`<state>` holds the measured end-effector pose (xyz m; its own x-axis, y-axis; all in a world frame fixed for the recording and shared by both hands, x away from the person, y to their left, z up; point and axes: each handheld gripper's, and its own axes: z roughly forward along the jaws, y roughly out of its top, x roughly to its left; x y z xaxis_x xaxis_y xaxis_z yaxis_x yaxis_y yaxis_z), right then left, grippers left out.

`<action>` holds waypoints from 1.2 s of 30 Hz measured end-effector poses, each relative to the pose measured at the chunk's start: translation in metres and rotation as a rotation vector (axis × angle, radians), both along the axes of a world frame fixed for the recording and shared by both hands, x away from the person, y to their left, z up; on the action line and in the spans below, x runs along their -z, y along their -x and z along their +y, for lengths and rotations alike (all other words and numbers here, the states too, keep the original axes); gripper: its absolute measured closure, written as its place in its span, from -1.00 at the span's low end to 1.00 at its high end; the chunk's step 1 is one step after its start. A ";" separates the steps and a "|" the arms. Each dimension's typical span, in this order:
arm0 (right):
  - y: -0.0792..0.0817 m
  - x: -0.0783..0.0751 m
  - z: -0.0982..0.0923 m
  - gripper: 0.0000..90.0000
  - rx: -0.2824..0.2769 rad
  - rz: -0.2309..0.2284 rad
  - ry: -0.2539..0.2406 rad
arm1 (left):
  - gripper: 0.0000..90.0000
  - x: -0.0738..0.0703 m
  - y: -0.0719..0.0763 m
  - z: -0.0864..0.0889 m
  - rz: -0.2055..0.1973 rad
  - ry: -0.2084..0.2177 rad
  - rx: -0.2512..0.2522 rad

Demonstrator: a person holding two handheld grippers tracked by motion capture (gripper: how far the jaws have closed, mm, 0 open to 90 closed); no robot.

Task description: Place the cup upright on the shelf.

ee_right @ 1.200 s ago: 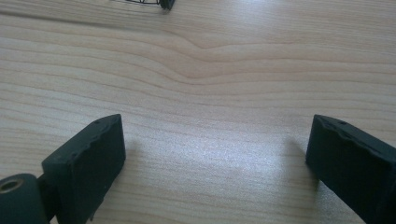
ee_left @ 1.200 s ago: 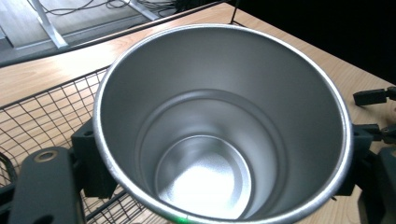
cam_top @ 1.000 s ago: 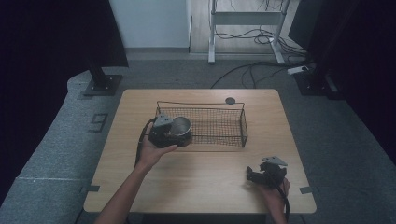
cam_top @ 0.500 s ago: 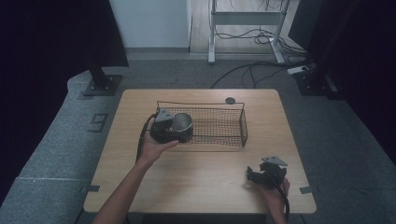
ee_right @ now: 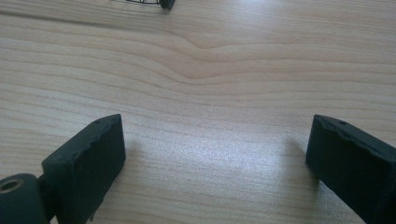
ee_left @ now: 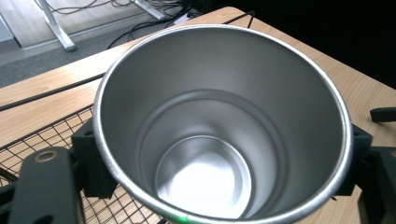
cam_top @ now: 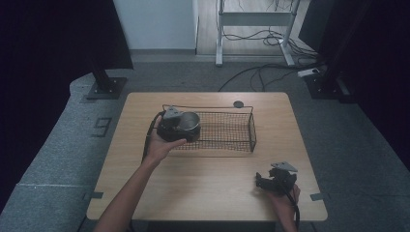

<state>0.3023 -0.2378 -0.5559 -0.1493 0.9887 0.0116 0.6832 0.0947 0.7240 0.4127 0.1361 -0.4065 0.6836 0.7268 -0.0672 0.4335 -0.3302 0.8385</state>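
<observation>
The left tool (cam_top: 180, 126) grips a steel cup (cam_top: 189, 122) at the left end of the wire basket (cam_top: 244, 126), its jaws clamped on the cup's outside. In the left tool view the cup (ee_left: 219, 126) sits between the two black jaws, one on each side of its wall, with its open mouth facing the camera; the inside is bare metal with a stepped floor. The basket's mesh (ee_left: 56, 135) lies under and behind the cup at lower left. In the high view the cup sits over the basket's left end, tipped a little; whether it rests on the mesh or hangs just above it I cannot tell.

The basket stands in the middle of the tabletop (cam_top: 208, 188), slightly toward the far edge. A small dark disc (cam_top: 238, 104) lies just beyond its far rim.

The right tool (cam_top: 276, 180) rests low at the near right corner of the tabletop, well apart from the basket. In the right tool view its jaws stand wide apart with nothing between them, over bare wood (ee_right: 210, 84), and a corner of the basket (ee_right: 166, 3) shows at the top edge.
</observation>
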 end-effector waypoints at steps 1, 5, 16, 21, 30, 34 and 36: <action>0.000 0.000 0.000 -0.90 0.000 0.000 0.000 | -0.59 0.000 0.000 0.000 0.000 0.000 0.000; 0.000 0.000 0.000 -0.90 0.000 0.001 0.000 | -0.59 0.002 -0.005 0.002 0.008 -0.002 -0.010; 0.000 0.000 0.000 -0.90 0.000 0.001 0.000 | -0.59 0.005 -0.019 0.004 0.030 0.006 -0.034; 0.000 0.000 0.000 -0.90 0.000 0.001 0.000 | -0.59 0.004 -0.024 0.003 0.032 0.016 -0.040; 0.000 0.000 0.000 -0.90 0.000 0.001 0.000 | -0.59 0.009 -0.034 0.000 0.049 0.006 -0.058; 0.000 0.000 0.000 -0.90 0.000 0.001 0.000 | -0.59 0.012 -0.040 0.000 0.059 -0.002 -0.077; 0.000 0.000 0.000 -0.90 0.000 0.001 0.001 | -0.59 0.012 -0.042 0.001 0.062 0.007 -0.083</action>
<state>0.3021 -0.2377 -0.5558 -0.1492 0.9887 0.0112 0.6839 0.0950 0.7233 0.4542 0.1373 -0.4189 0.6158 0.7799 -0.1122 0.5098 -0.2858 0.8114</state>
